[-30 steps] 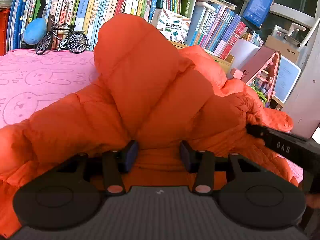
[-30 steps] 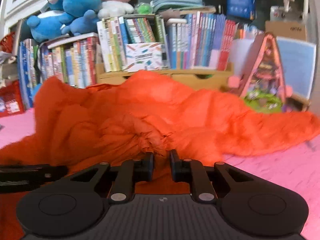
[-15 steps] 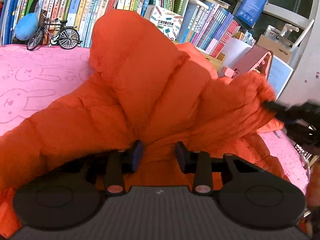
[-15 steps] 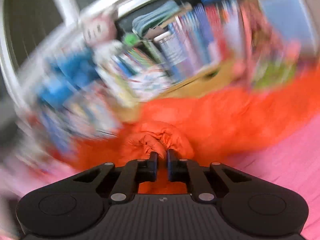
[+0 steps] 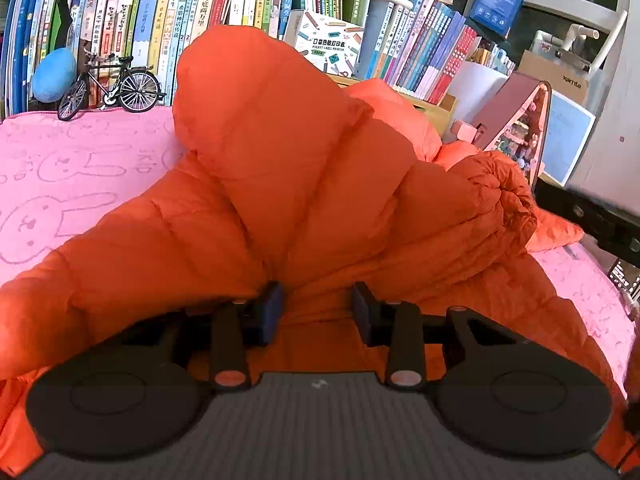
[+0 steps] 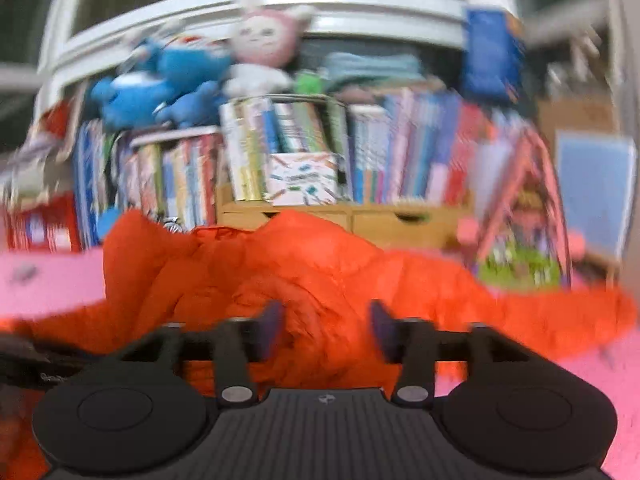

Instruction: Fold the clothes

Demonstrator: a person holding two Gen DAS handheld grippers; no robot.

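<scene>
An orange puffer jacket [image 5: 304, 184] lies bunched on the pink rabbit-print cover [image 5: 80, 168]. My left gripper [image 5: 318, 310] is open, its jaws wide apart with jacket fabric lying between and over them. In the right wrist view, which is blurred, the jacket [image 6: 320, 272] fills the middle. My right gripper [image 6: 326, 326] is open just above a bunched fold of the jacket and holds nothing. The right gripper's black body [image 5: 600, 220] shows at the right edge of the left wrist view, beside a gathered cuff [image 5: 508, 200].
A bookshelf [image 5: 280, 8] full of books stands behind the jacket. A toy bicycle [image 5: 108, 84] and a blue ball [image 5: 52, 74] stand at the far left. A small pink dollhouse [image 5: 520, 128] stands at the right. Plush toys [image 6: 200, 68] sit on top of the shelf.
My right gripper was shut on a bunched fold of the jacket; it has opened and let go. The left gripper's jaws have stayed apart on the jacket.
</scene>
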